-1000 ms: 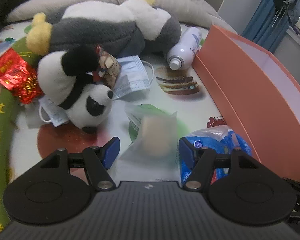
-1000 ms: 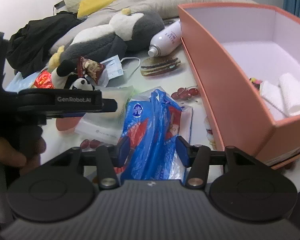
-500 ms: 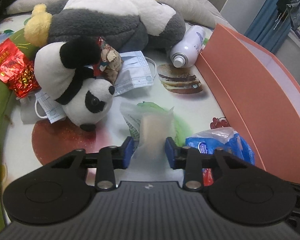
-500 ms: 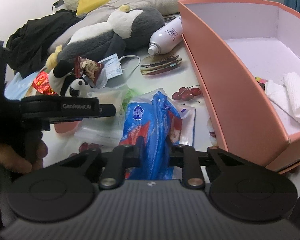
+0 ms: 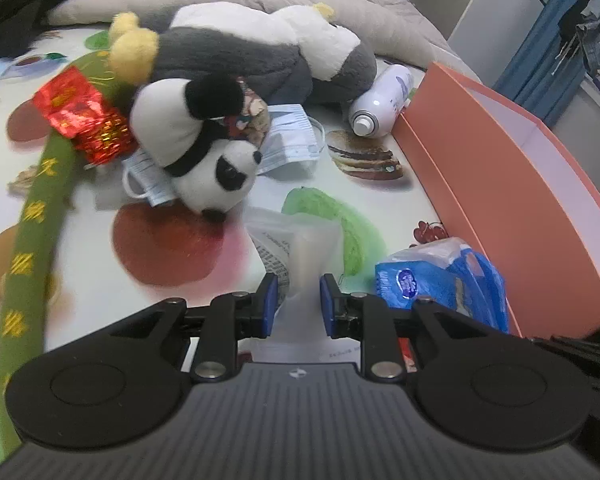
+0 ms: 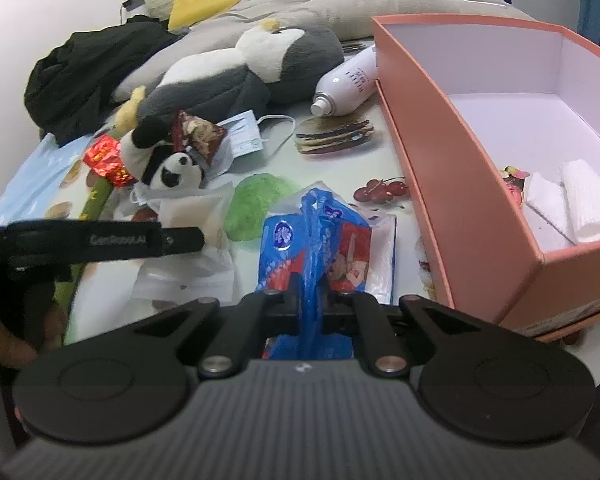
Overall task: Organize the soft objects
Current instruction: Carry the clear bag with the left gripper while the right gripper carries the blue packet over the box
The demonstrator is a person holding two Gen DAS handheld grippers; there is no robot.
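Note:
My left gripper is shut on a clear plastic bag with a pale soft pad inside, low over the table. My right gripper is shut on a blue tissue pack, which also shows in the left wrist view. The salmon box stands open to the right with white cloths inside. A small panda plush and a large grey penguin plush lie further back on the table.
A white spray bottle lies by the box's far corner. Face masks, a red foil packet and a long green band lie around the panda. Black clothing and bedding lie behind.
Both grippers closed: the left on the clear bag, the right on the blue tissue pack. Both now pinch their items tightly.

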